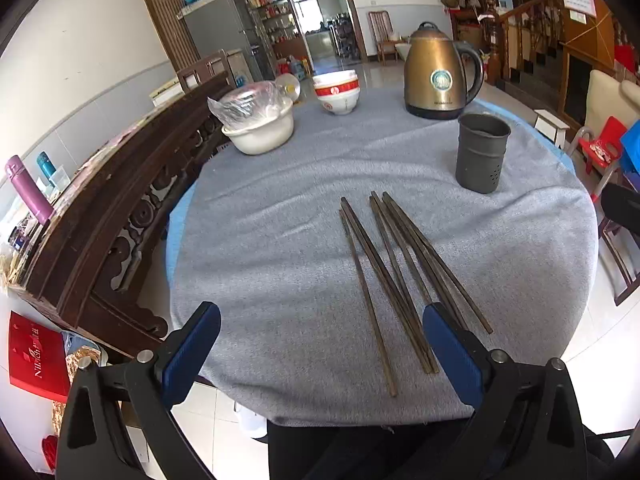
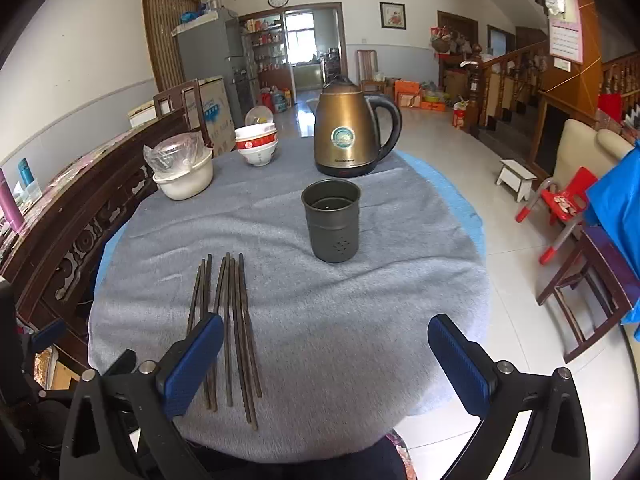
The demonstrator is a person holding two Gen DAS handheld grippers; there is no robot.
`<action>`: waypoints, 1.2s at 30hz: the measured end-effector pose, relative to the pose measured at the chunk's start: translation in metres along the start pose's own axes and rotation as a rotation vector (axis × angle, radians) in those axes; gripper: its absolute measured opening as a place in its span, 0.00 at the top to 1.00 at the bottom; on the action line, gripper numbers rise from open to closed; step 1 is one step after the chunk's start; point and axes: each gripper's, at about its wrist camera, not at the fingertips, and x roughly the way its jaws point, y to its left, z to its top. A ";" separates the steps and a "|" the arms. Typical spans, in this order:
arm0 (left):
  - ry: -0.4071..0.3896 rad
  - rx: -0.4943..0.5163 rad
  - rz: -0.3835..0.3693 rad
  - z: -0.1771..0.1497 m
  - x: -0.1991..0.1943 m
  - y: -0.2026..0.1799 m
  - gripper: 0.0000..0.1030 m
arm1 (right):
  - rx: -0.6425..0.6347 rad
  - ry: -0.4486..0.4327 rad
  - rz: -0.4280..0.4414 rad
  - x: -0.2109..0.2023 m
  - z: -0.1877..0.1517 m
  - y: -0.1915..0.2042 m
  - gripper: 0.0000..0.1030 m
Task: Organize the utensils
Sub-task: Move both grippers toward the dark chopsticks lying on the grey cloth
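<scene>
chopsticks point(image 2: 236, 332) partly behind gripper finger point(image 2: 194, 364)

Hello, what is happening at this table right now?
A person holds a gripper in each hand over a round table covered with a grey cloth. Both the left gripper and the right gripper are open and hold nothing. Several dark chopsticks lie loose on the cloth. The grey utensil holder stands upright beyond them, with no chopsticks in it, so the sorting has not begun. A kettle and bowls stand at the far side.
</scene>
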 end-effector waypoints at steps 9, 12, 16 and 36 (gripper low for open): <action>0.042 0.002 -0.004 0.013 0.021 -0.001 0.02 | 0.014 0.064 0.006 0.002 0.008 -0.001 0.00; 0.051 -0.002 -0.005 0.016 0.026 -0.001 0.02 | -0.002 0.049 -0.005 0.008 0.011 -0.003 0.00; 0.066 -0.005 -0.013 0.017 0.033 0.000 0.02 | 0.010 0.071 0.005 0.014 0.015 0.000 0.00; 0.147 -0.063 -0.047 0.025 0.079 0.020 0.02 | -0.034 0.140 0.012 0.062 0.035 0.034 0.00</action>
